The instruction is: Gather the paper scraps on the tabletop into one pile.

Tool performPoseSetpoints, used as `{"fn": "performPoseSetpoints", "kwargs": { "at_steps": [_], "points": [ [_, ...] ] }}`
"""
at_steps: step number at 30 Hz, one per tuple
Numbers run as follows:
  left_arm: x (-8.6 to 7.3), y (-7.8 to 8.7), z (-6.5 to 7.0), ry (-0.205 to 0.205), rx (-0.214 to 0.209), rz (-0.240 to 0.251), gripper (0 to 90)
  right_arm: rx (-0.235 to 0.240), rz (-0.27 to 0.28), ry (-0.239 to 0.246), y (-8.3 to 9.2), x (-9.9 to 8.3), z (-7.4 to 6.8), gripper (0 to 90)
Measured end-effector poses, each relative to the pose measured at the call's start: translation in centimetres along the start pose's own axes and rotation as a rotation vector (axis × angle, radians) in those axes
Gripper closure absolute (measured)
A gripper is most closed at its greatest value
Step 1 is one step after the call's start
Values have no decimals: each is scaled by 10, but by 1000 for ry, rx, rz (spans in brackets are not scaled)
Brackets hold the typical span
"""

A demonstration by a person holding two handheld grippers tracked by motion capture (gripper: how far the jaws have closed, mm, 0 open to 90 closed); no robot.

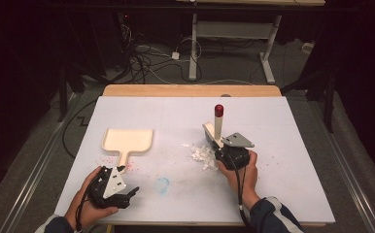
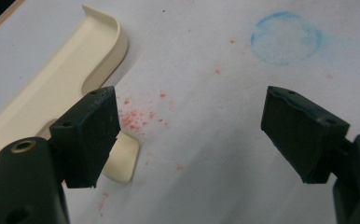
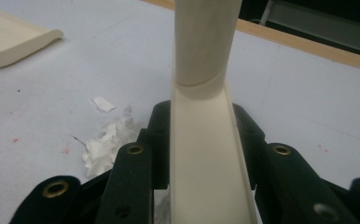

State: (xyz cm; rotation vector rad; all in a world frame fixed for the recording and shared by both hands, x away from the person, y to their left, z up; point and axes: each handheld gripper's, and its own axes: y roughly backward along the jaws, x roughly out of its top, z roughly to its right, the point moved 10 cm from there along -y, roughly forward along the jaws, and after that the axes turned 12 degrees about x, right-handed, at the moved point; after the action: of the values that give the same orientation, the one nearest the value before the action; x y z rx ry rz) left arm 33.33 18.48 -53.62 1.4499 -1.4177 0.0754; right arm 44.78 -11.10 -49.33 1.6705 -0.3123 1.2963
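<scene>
We see the right tongs (image 1: 220, 145) clamped on a cream brush (image 3: 205, 140), its bristles hidden, beside paper scraps (image 1: 201, 154) mid-table. The left tongs (image 2: 192, 135) gape empty near the dustpan (image 1: 127, 141); the table (image 1: 282, 184) lies bare toward its right edge.

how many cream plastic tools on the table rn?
2. The dustpan lies left of centre, its handle by the open left tongs. The brush stands clamped in the right tongs, beside the paper scraps.
</scene>
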Motion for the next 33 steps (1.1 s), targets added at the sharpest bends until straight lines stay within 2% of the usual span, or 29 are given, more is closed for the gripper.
{"fn": "performPoseSetpoints", "kwargs": {
  "at_steps": [3, 8, 11, 15, 17, 20, 23, 24, 27, 30, 33],
  "points": [
    [-1, 1, 0, 2, -1, 0, 186, -20, 12, 19, 2, 4, 4, 678],
    [-1, 1, -1, 4, 4, -1, 186, -17, 73, -21, 13, 14, 15, 678],
    [-1, 2, -2, 7, 8, -4, 185, 3, 110, -38, 20, 22, 15, 678],
    [0, 4, -7, 42, 11, 6, 185, 70, 159, -94, 30, 34, 9, 678],
    [-2, 4, -7, 40, 12, 0, 186, 94, 188, -109, 34, 40, 5, 678],
    [-3, 4, -5, 25, 11, -2, 185, 138, 201, -135, 36, 44, -9, 678],
    [-2, 4, -4, 23, 7, -3, 185, 199, 208, -171, 33, 47, -33, 678],
    [-2, 4, -3, 20, 3, -5, 186, 222, 208, -174, 31, 48, -43, 678],
    [-3, 3, 0, 10, -5, -11, 186, 266, 186, -134, 16, 46, -76, 678],
    [-4, 3, 1, -3, -13, -18, 185, 281, 154, -121, -5, 39, -96, 679],
    [-5, 3, 2, 1, -18, -18, 185, 270, 134, -143, -24, 32, -100, 678]
  ]
}}
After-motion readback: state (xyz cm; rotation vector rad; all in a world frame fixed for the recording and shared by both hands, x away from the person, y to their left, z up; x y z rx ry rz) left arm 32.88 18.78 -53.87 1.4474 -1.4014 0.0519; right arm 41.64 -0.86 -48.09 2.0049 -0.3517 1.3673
